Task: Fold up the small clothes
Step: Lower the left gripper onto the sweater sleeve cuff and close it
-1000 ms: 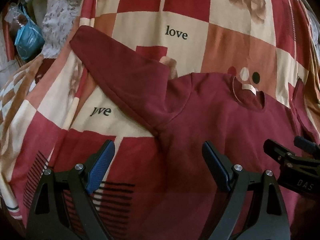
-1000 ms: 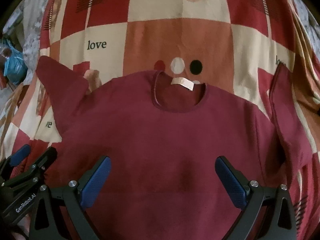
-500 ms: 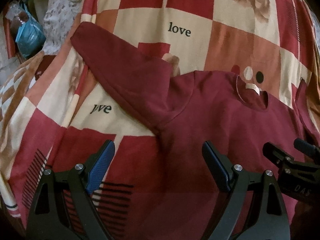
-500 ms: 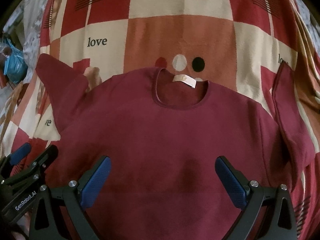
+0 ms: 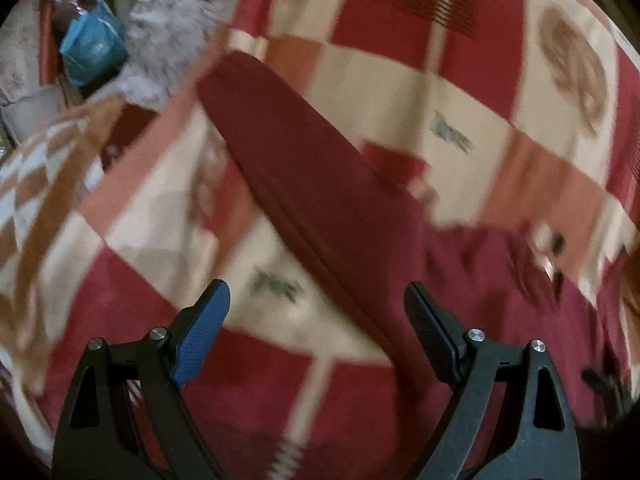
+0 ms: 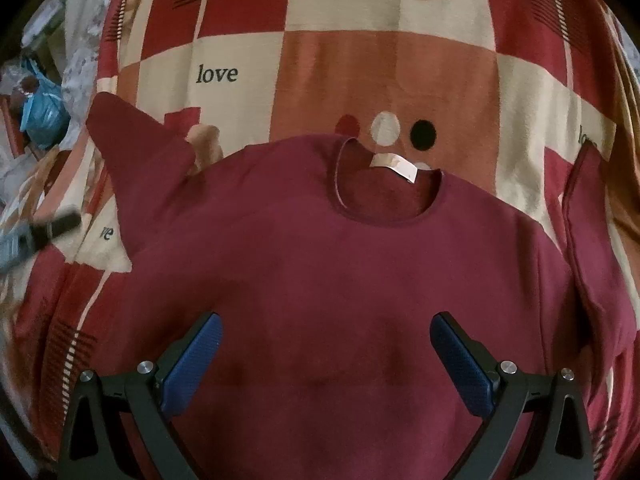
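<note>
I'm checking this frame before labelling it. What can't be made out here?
- Hem of the maroon shirt: right wrist view, cut off below the right gripper.
- "love" lettering on the blanket: left wrist view, motion-blurred.
- Left gripper: right wrist view, blurred, cut by the edge.

A patchwork blanket [image 6: 384,80] in red, cream and salmon squares fills most of both views, printed with the word "love", brown roses, striped bars and three dots in red, white and black. At its left edge lies a pale flowered cloth [image 5: 176,28] and, beside that, a crumpled blue plastic bag [image 5: 94,54] among clutter. The light is dim and warm, and the corners fall dark.
</note>
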`<move>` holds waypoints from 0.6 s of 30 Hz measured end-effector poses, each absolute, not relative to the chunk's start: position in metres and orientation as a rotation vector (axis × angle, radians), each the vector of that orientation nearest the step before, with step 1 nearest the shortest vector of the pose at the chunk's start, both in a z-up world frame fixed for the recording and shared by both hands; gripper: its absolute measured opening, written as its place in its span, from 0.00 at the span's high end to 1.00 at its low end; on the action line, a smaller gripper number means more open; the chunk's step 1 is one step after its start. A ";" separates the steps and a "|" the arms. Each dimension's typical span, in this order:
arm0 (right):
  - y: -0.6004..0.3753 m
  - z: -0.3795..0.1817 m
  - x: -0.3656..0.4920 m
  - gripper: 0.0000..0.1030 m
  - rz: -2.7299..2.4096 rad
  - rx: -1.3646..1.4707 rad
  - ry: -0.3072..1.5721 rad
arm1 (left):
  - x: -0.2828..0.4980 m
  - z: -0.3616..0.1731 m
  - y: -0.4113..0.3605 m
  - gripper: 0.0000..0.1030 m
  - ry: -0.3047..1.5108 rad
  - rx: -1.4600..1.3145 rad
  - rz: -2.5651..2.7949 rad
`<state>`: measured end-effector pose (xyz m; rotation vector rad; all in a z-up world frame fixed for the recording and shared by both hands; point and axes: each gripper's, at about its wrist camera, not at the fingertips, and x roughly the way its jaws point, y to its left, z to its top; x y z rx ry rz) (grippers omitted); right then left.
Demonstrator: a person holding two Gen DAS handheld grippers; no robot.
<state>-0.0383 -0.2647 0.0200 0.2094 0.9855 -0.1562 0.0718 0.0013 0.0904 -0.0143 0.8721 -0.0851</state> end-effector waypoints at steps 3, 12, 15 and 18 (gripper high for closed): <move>-0.267 0.020 -0.039 0.00 -0.138 0.230 0.982 | 0.106 0.094 0.025 0.14 0.864 -0.081 -0.063; -0.265 0.021 -0.041 0.00 -0.078 0.225 0.992 | 0.202 0.057 0.076 0.19 0.860 -0.352 -0.003; -0.266 0.023 -0.042 0.00 -0.064 0.230 0.983 | 0.219 0.048 0.079 0.19 0.838 -0.393 -0.009; -0.268 0.020 -0.040 0.00 -0.054 0.245 0.991 | 0.235 0.039 0.081 0.19 0.841 -0.420 0.010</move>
